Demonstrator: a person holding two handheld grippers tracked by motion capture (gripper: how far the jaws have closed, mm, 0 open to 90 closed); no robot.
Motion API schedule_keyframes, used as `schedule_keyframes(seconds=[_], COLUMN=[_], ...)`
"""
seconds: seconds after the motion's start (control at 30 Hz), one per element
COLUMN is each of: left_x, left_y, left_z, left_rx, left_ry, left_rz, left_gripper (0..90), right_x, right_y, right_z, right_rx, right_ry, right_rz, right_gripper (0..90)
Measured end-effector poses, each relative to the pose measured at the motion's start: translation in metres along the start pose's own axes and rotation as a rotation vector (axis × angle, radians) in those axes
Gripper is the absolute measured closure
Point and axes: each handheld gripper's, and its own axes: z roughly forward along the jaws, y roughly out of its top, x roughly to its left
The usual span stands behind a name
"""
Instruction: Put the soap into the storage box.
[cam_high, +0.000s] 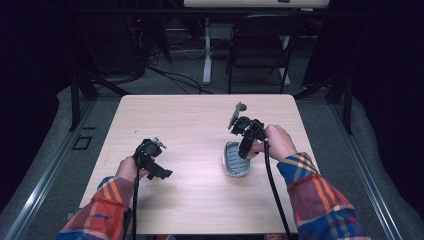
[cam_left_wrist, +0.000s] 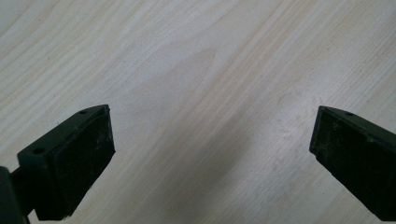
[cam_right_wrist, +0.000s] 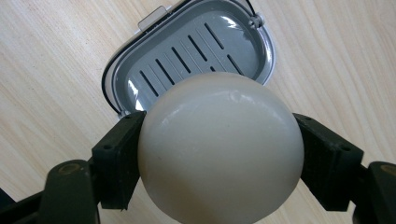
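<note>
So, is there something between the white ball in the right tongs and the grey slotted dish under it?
Nothing visible. The right tongs hold the white ball directly above the open grey dish, whose slotted floor is bare where it shows. The ball itself hides the near part of the dish.

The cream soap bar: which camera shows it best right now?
The right gripper view: the soap bar looms large, clamped between the right tongs above the open grey soap box. The high view hides it behind those tongs; the left gripper view faces bare table.
</note>
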Motion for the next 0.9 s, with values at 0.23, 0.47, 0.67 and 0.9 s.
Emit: schedule_keyframes(seconds=[0.23, 0.47, 0.67, 0.9], left_x=[0.000, 0.000, 0.000, 0.000], left_y=[0.000, 0.000, 0.000, 0.000], left_z=[0.000, 0.000, 0.000, 0.000], left_rx=[0.002, 0.002, 0.002, 0.001], left_ry=[0.001, 0.001, 0.001, 0.001], left_rz=[-0.001, 0.000, 0.000, 0.002], left_gripper=[0.0, 0.0, 0.0, 0.0], right_x=[0.002, 0.004, 0.006, 0.010], right_y=[0.006, 0.011, 0.017, 0.026], right_z=[0.005, 0.011, 0.017, 0.026], right_rx=[0.003, 0.006, 0.013, 0.033], right_ry=[0.006, 0.015, 0.021, 0.030], right_rz=[-0.010, -0.009, -0.018, -0.037], right_gripper=[23.5, 23.5, 23.5, 23.5])
